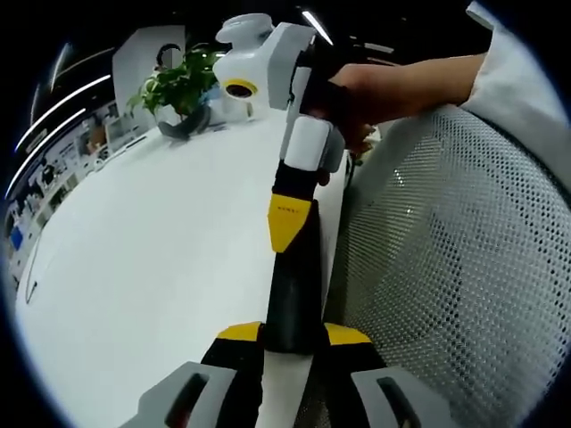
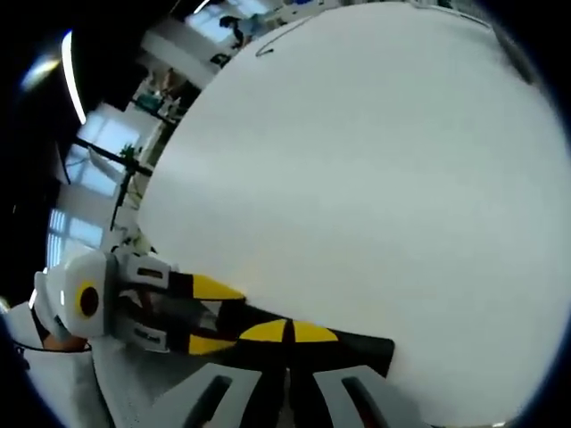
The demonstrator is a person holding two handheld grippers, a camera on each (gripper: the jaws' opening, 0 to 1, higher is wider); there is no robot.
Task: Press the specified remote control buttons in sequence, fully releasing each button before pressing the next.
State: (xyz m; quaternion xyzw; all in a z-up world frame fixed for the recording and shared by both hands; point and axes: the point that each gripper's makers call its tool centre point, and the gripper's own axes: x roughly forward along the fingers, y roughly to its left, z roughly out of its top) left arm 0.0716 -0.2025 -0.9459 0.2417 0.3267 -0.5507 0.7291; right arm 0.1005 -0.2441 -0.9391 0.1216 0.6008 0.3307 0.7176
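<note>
Jaws of left gripper [image 1: 290, 343] clenched on a black remote control [image 1: 293, 290] at the white table [image 1: 152, 267] edge. Right gripper [image 2: 287, 337] jaws pinched together, tips touching the same remote [image 2: 357, 349]; in the left gripper view it comes in from above, yellow tip on the remote's far end, hand [image 1: 375, 89] behind it. Potted plant [image 1: 183, 85] at far end, mesh chair back [image 1: 455, 267] just beside the table.
</note>
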